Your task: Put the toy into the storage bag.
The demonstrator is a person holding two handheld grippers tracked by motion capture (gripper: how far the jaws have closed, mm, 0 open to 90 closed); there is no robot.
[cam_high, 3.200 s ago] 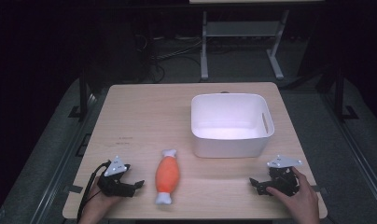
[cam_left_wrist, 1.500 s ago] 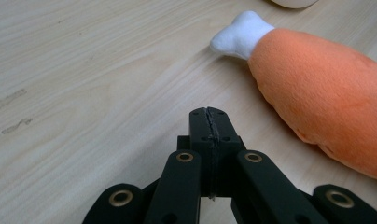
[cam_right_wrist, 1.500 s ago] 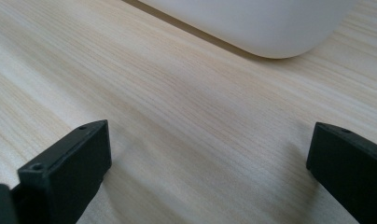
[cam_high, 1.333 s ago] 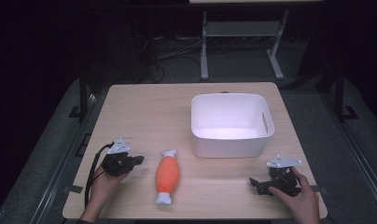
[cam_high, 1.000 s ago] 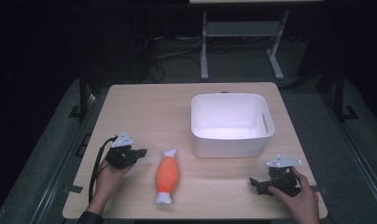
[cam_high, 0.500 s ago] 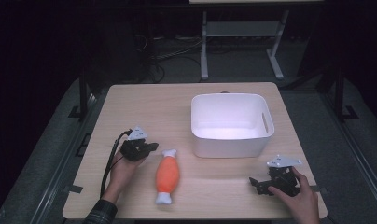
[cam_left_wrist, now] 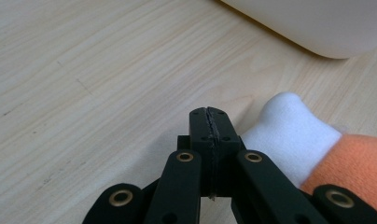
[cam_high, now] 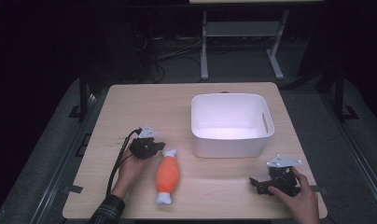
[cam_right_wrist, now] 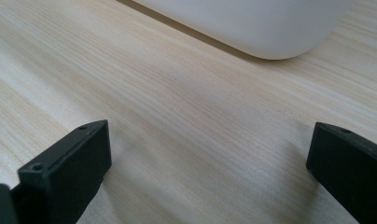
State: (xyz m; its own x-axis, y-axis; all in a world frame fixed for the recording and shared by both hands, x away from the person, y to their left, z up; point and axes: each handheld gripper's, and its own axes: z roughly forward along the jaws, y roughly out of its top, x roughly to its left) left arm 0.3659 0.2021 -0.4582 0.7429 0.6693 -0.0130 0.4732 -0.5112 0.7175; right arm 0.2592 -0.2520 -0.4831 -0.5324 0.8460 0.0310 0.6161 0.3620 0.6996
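High view: left tool (cam_high: 155,147), pressed together, has moved beside the toy drumstick's (cam_high: 168,176) white end.

Your left gripper (cam_high: 155,146) sat just left of the plush toy's (cam_high: 168,176) far end, near the bin's (cam_high: 231,144) front-left corner. The toy lay on the table (cam_high: 130,107), in front and left of the bin. Your right gripper (cam_high: 259,183) rested in front of the bin's right end, well apart from it.
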